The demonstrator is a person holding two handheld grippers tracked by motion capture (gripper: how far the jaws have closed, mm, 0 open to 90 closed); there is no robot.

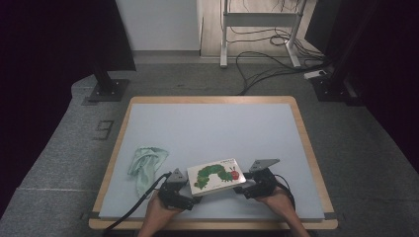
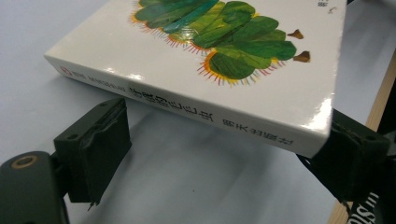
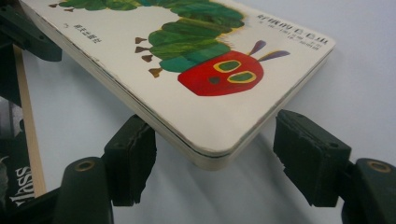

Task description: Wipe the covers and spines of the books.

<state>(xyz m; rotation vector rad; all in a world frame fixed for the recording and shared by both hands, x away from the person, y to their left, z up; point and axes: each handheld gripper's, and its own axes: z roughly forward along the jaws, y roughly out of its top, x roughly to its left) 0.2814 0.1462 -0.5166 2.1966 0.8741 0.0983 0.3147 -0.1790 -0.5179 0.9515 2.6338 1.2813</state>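
Note:
A white board book [image 1: 216,175] with a green caterpillar on its cover lies near the table's front edge, between my two grippers. My left gripper [image 1: 187,190] is at the spine side. In the left gripper view its jaws stand wide apart below the book [image 2: 224,70]; the right jaw sits under the book's corner and the left jaw is clear of it. My right gripper [image 1: 248,186] is at the opposite side. There the book's [image 3: 187,70] rounded corner hangs over the gap between the parted jaws, and a shadow lies on the mat beneath.
A crumpled pale green cloth [image 1: 146,165] lies left of the book. A light blue mat [image 1: 212,123] covers the wooden table [image 1: 316,163]. Stands and cables sit on the floor beyond the far edge.

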